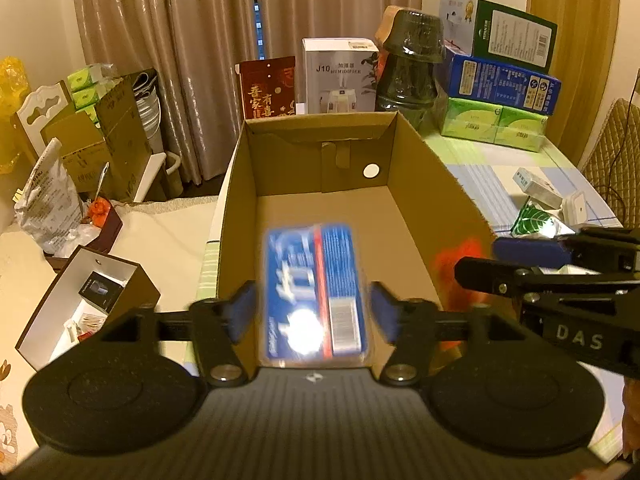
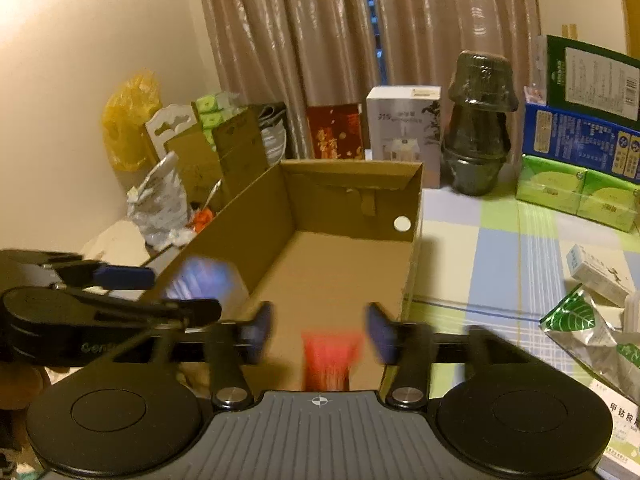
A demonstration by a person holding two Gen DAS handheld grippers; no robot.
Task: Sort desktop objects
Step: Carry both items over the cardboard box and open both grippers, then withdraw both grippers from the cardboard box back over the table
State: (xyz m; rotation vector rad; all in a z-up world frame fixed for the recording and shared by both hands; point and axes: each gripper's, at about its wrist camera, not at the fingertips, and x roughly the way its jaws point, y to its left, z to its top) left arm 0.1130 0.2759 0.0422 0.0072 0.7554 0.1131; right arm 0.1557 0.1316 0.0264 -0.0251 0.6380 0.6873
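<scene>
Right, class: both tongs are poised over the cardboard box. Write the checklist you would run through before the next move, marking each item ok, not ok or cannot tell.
1. Left tongs clear of the blue pack: ok, a gap shows on each side.
2. Right tongs clear of the red item: ok, neither pad touches it.
3. Both items at rest in the cardboard box: cannot tell, both are blurred.
4. Room left in the box: ok, its far floor is bare.
5. Table sorted: not ok, a white carton and a green leaf packet lie on the checked cloth.
</scene>
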